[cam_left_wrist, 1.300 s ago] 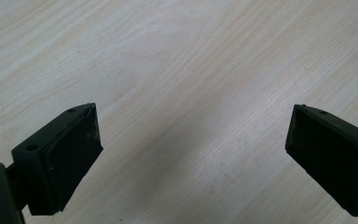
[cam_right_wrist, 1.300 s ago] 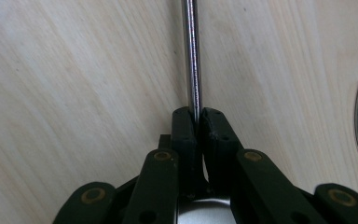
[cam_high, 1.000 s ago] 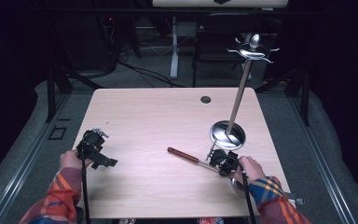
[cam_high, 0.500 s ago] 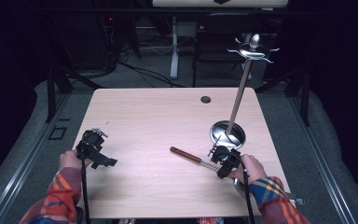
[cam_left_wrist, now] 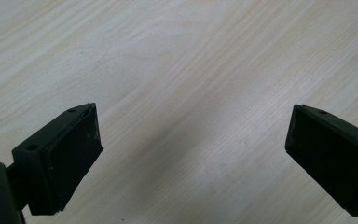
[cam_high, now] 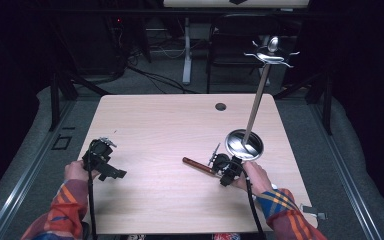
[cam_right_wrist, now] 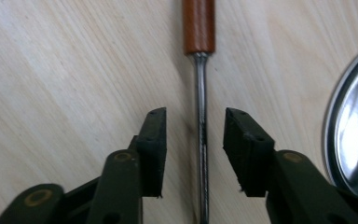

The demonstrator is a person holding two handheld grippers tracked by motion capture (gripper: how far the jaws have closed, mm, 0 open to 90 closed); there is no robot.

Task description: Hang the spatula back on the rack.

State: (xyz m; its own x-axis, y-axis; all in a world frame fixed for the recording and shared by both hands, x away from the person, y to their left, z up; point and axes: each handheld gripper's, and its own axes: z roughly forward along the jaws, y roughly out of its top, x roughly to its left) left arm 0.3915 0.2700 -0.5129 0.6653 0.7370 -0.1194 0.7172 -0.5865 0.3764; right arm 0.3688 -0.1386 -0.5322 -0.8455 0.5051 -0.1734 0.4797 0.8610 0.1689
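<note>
The right gripper [cam_right_wrist: 193, 149] has released fingers astride the thin metal shaft of a tool [cam_right_wrist: 201, 140] lying on the tabletop [cam_high: 155, 125]; closing off-centre might roll it away; the left gripper [cam_left_wrist: 191, 154] hangs unclenched, empty.

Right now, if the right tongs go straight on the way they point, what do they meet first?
The right tongs straddle the tool's metal shaft, jaws apart on either side. Pushed straight ahead, they would probably slide along it to the brown wooden handle first; depth is unclear.
</note>
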